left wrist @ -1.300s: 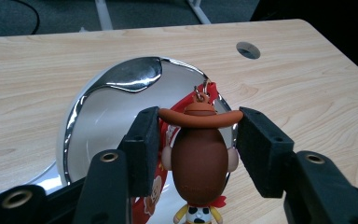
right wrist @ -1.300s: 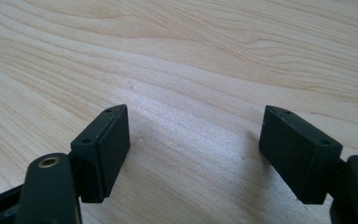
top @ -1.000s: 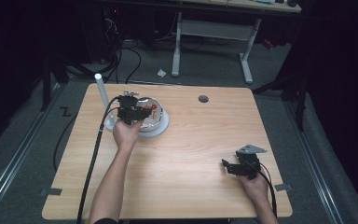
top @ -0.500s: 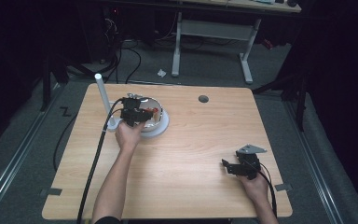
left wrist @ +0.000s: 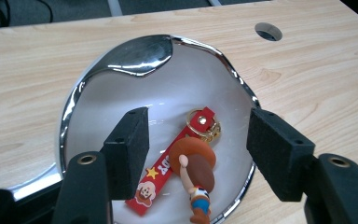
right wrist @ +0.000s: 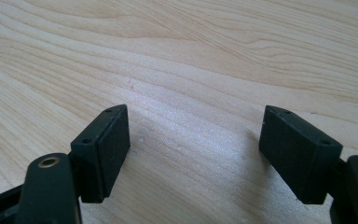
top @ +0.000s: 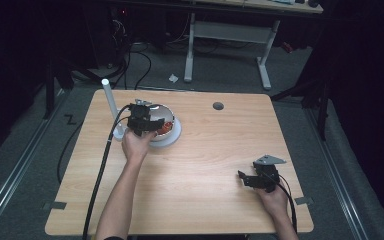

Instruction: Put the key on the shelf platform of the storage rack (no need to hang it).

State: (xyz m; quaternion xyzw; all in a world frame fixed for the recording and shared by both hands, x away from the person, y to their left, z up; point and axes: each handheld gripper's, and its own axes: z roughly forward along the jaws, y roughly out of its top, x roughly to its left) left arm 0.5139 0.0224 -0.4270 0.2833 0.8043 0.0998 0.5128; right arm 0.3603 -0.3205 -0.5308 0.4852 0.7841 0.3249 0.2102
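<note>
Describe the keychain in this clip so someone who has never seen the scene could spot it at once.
Start at the wooden table, far left part, where a white bowl with a shiny chrome rim sits. Inside lies the keychain, between the open left gripper fingers: a red strap, gold ring and brown-hatted cowboy figure, the one colourful thing there.

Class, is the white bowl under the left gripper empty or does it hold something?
Not empty. In the bowl lies a keychain: a red strap, gold ring and small hatted figure, seen between the left gripper's open jaws.

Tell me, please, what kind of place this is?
Probably a lab or recording workspace, not a home: a bare wooden table on grey carpet, cables on the floor, and another desk frame behind in a dark room.
</note>
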